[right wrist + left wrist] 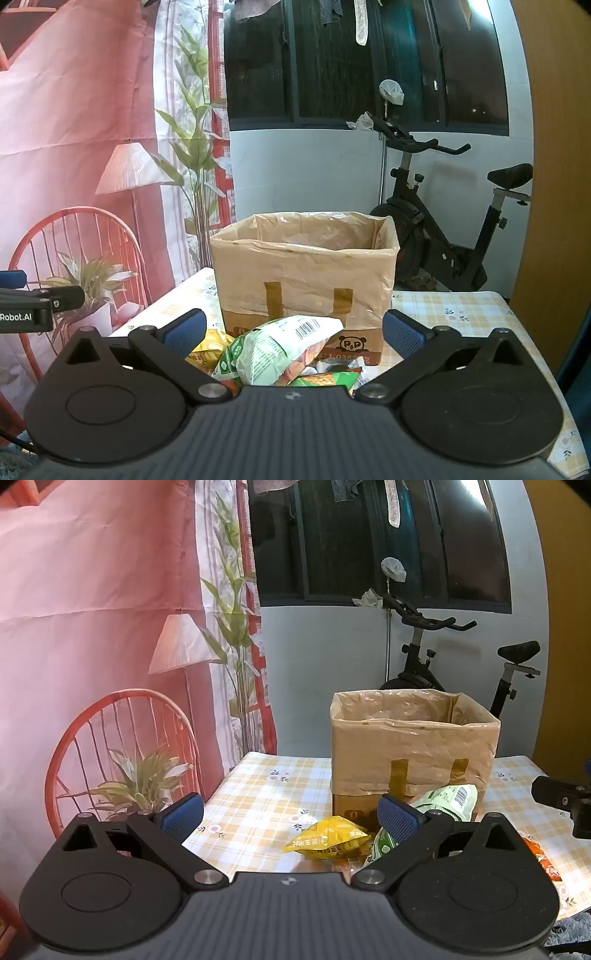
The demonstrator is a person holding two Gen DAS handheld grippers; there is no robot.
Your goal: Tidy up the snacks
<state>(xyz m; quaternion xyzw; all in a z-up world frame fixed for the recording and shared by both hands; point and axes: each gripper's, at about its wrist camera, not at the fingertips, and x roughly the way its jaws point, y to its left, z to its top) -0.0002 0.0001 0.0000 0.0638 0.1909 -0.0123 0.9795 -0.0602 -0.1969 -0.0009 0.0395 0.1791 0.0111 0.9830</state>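
A printed backdrop (92, 602) of a red chair, a lamp and plants is seen filling the left of the scene, and an exercise bike (443, 229) is parked at the far right under a dark window (369, 59). The bench (258, 797), covered in a yellow checked cloth, is spread across the near ground. A cardboard box (306, 273), lined with a clear plastic bag folded over its rim, is stood upright toward the far middle of the bench, its top open. The snacks are heaped on the bench just in front of the box's near face: a large green and white packet (280, 347) is propped on top, touching the box, a yellow packet (327, 840) is laid to its left, a green packet (325, 378) is tucked lower at the near side, and an orange packet (546, 860) is glimpsed at the right edge. The left gripper (291, 814) is held over the near left of the pile, jaws spread wide with nothing between them. The right gripper (293, 330) is poised above the pile, jaws likewise wide apart, no pad touching a packet.
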